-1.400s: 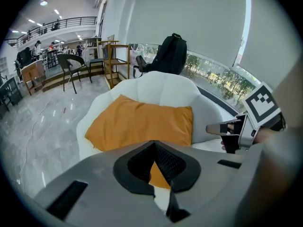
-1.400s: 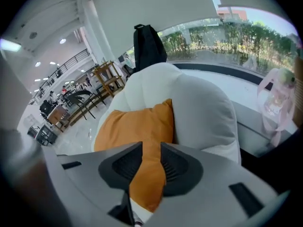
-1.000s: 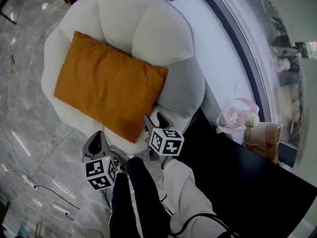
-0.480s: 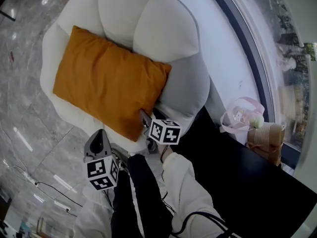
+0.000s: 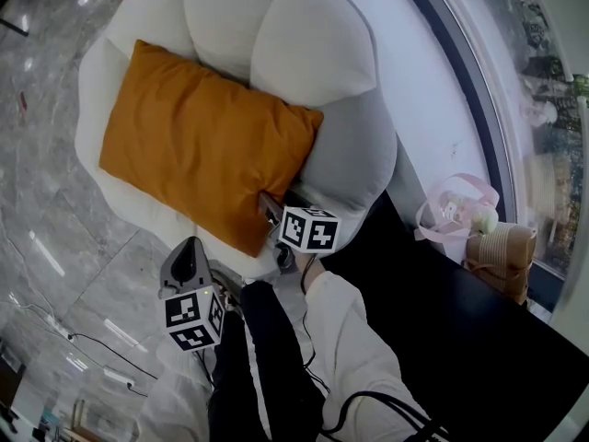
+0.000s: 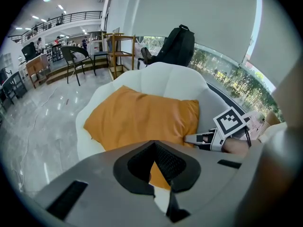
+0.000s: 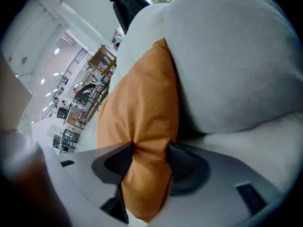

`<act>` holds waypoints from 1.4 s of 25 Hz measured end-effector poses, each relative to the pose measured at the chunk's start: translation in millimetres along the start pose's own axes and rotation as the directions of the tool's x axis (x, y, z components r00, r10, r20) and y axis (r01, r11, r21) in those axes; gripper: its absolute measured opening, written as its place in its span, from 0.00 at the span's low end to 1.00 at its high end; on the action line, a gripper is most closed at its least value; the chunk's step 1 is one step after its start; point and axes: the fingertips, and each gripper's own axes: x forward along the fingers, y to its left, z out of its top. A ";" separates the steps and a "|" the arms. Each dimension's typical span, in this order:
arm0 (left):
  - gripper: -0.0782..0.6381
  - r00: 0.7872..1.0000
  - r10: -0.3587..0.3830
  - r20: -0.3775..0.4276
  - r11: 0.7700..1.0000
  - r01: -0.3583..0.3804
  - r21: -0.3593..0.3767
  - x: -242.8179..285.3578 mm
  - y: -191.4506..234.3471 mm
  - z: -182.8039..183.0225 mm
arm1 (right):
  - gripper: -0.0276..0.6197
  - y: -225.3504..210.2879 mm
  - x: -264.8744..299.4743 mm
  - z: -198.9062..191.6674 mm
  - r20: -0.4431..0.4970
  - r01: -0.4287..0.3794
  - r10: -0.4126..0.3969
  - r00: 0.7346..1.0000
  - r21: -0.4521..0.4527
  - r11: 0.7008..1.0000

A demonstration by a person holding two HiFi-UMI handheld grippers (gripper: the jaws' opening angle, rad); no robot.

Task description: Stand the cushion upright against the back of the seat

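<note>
An orange cushion point(image 5: 207, 145) lies flat on the seat of a white padded armchair point(image 5: 304, 53), its far edge touching the backrest. My right gripper point(image 5: 274, 208) is at the cushion's near right corner, shut on the cushion; in the right gripper view the orange fabric point(image 7: 142, 122) is pinched between the two pads of that gripper point(image 7: 149, 151). My left gripper point(image 5: 189, 254) hangs in front of the chair's front edge, apart from the cushion, jaws shut and holding nothing. In the left gripper view the cushion point(image 6: 142, 119) and the right gripper point(image 6: 199, 138) show beyond the left gripper point(image 6: 154, 150).
A black tabletop point(image 5: 442, 320) stands right of the chair, with a pink bag point(image 5: 451, 215) and a brown paper bag point(image 5: 502, 251) at its far end. A black backpack point(image 6: 177, 44) sits behind the backrest. Cables point(image 5: 92, 348) lie on the marble floor point(image 5: 46, 238).
My right gripper has moved forward onto the cushion's near right corner and shut on it. The left gripper has hardly moved.
</note>
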 end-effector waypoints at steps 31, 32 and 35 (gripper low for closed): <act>0.10 0.966 0.102 0.239 0.989 -0.071 -0.133 -175.5 68.0 96.2 | 0.16 278.2 -179.9 75.0 0.090 -0.062 0.110 0.990 -0.419 0.906; 0.10 0.964 0.103 0.244 0.988 -0.071 -0.134 -187.2 71.2 101.7 | 0.16 289.1 -189.0 78.7 0.086 -0.054 0.100 0.991 -0.427 0.903; 0.10 0.957 0.096 0.273 0.991 -0.067 -0.112 -222.2 74.5 117.9 | 0.16 309.6 -217.8 83.5 0.071 -0.018 0.057 0.996 -0.457 0.889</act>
